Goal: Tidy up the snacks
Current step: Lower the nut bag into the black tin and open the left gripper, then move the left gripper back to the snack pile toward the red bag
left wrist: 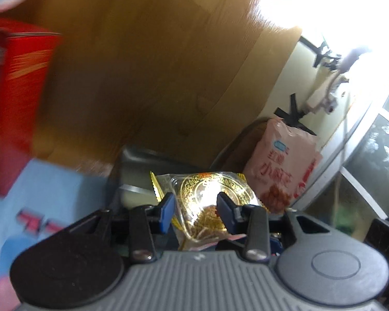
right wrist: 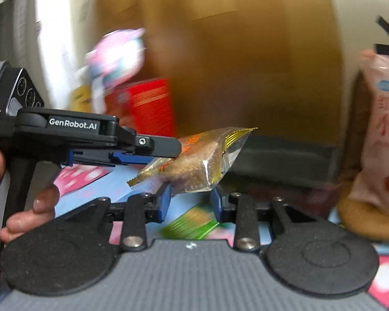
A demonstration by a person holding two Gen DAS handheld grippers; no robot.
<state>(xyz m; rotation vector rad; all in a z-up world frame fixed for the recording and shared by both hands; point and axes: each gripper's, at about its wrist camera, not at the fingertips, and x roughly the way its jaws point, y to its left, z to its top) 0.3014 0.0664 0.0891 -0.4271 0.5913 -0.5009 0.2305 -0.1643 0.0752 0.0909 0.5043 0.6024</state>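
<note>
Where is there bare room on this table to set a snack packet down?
Bare blue cloth lies between the red box and the grey container. The right side is crowded: the pink bag stands close beside that container.

Both views were taken low and close from behind each gripper's own fingers, tilted slightly downward. The left wrist view faced the wooden panel [left wrist: 147, 59], with the pink bag [left wrist: 285, 165] seen at right. The right wrist view faced the same panel [right wrist: 246, 59]. Shared by both: the gold-wrapped snack [left wrist: 210, 199] [right wrist: 194, 163], pink bag [right wrist: 381, 134], red box [left wrist: 15, 103] [right wrist: 147, 103]. Backgrounds were motion-blurred.
</note>
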